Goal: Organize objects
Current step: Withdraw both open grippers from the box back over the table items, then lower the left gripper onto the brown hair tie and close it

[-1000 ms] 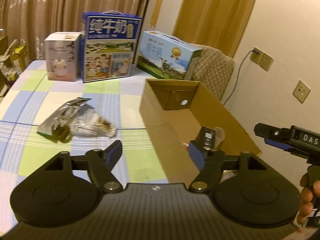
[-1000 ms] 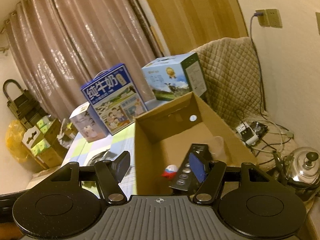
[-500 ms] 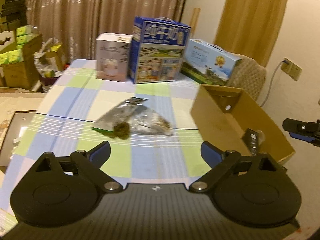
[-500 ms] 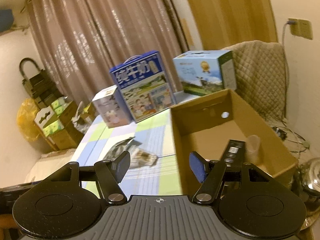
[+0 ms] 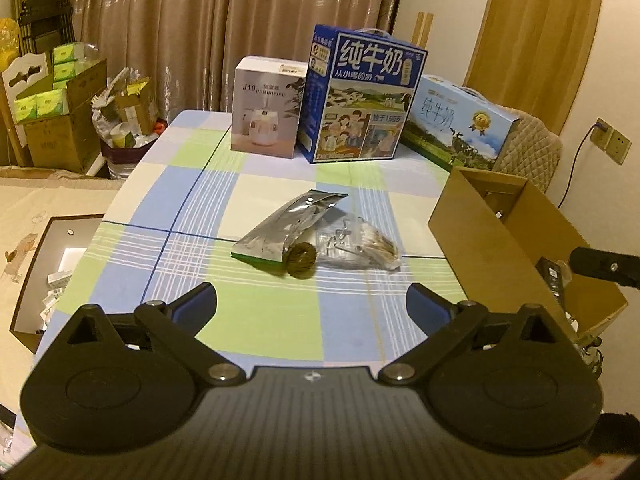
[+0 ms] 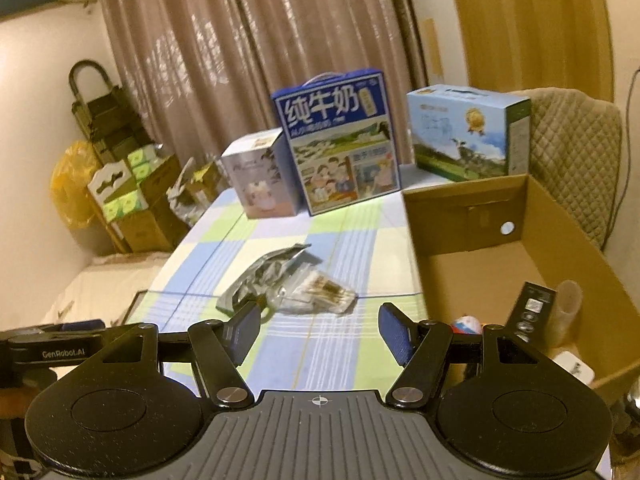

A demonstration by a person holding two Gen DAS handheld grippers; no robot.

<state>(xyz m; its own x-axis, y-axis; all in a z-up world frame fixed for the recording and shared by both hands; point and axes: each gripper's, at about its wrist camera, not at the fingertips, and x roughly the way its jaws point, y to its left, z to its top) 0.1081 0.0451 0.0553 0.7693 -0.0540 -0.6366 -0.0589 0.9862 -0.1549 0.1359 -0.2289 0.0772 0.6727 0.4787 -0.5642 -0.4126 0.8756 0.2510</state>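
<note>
Blue-padded left hand-held gripper (image 5: 311, 306) spread wide, empty, above checked desk (image 5: 256, 320). Right hand-held gripper (image 6: 319, 330) likewise wide, empty. Beyond: silver foil pouch (image 5: 286, 228), brown ball (image 5: 300, 265) and clear packet (image 5: 356, 246) touching, mid-desk. Right: cardboard box (image 6: 520, 248) containing black remote (image 6: 530, 312). Far edge: milk cartons (image 5: 362, 100).

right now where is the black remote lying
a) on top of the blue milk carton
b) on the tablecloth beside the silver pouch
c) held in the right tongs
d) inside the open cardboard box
d: the black remote leans inside the cardboard box, apart from the silver pouch on the tablecloth; both tongs are open and empty.
</note>
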